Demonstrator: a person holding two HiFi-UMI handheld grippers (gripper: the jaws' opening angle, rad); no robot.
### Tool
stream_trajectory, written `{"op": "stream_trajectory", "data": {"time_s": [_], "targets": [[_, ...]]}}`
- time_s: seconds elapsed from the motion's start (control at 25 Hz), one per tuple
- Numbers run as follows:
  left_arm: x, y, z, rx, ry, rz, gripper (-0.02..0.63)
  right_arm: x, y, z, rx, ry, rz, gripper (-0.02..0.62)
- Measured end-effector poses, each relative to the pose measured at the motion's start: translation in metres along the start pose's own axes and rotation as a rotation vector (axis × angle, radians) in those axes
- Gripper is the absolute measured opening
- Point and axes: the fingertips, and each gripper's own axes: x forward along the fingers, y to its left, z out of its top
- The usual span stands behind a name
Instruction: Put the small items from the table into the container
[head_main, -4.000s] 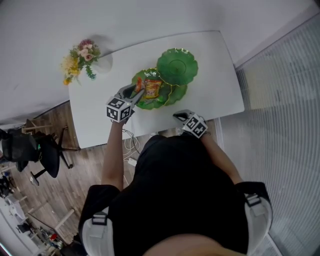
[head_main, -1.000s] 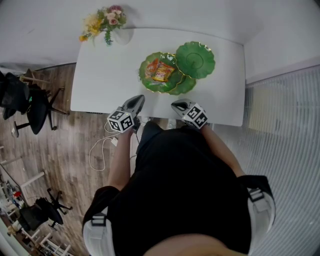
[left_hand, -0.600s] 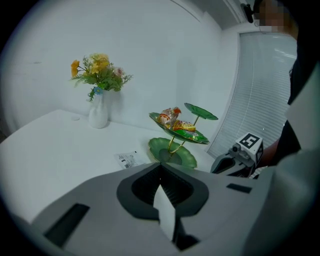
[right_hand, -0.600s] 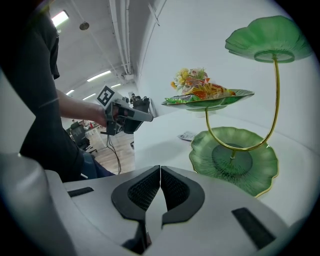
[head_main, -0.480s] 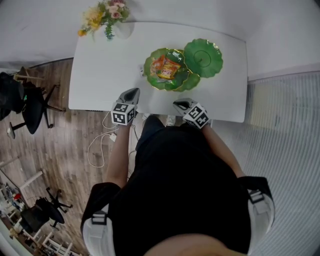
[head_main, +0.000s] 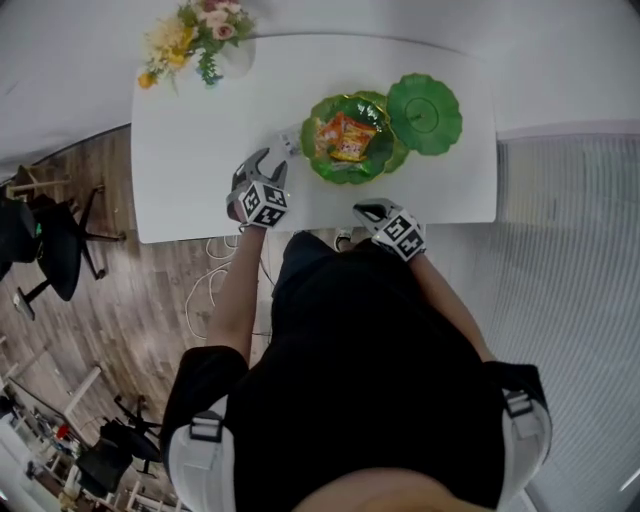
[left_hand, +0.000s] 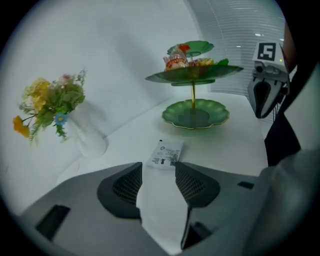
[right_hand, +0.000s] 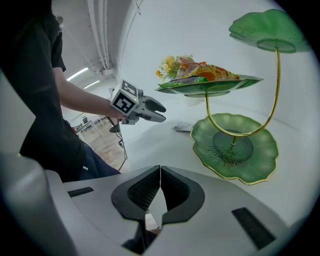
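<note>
Overhead, a flower vase (head_main: 195, 35) stands at the 10 o'clock corner of the worktop (head_main: 200, 150). The green tiered stand (head_main: 425, 110), with snack packets (head_main: 345, 138) on a tier, sits toward 1 o'clock. A small white sachet (left_hand: 165, 154) lies flat and uncovered at the stand's 9 o'clock. The left gripper (left_hand: 158, 172) is opening its jaws, empty, with the sachet just past the tips at 12 o'clock. The right gripper (right_hand: 160, 175), pressed together and empty, hovers by the near edge.

The right gripper (right_hand: 159, 172), jaws pressed together, is pointing toward a green leaf-shaped three-tier stand (right_hand: 250, 161) with a gold wire stem; colourful snack packets (right_hand: 207, 71) are lying on its middle tier.
</note>
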Motion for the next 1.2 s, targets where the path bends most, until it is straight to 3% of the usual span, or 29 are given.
{"op": "stream_trajectory", "data": {"time_s": [0.2,0.44,0.68,0.76,0.92,1.2], "targets": [[0.034,-0.009,0.007,0.108,-0.002,-0.164,0.218,0.007,0.004,0.005,0.077,0.009,-0.056,0.025],[0.064,-0.021,0.011,0.088,-0.008,-0.357,0.302,0.011,0.006,-0.001,0.164,0.021,-0.111,0.025],[0.08,-0.027,0.007,0.131,0.03,-0.444,0.301,0.011,0.001,-0.003,0.213,0.018,-0.154,0.024],[0.081,-0.027,0.007,0.136,0.033,-0.459,0.259,0.011,0.0,-0.003,0.224,0.016,-0.16,0.024],[0.081,-0.026,0.009,0.135,0.032,-0.493,0.234,0.012,-0.005,0.001,0.231,0.011,-0.169,0.024],[0.072,-0.031,0.01,0.171,0.019,-0.511,0.095,0.016,-0.005,0.008,0.214,0.007,-0.169,0.024]]}}
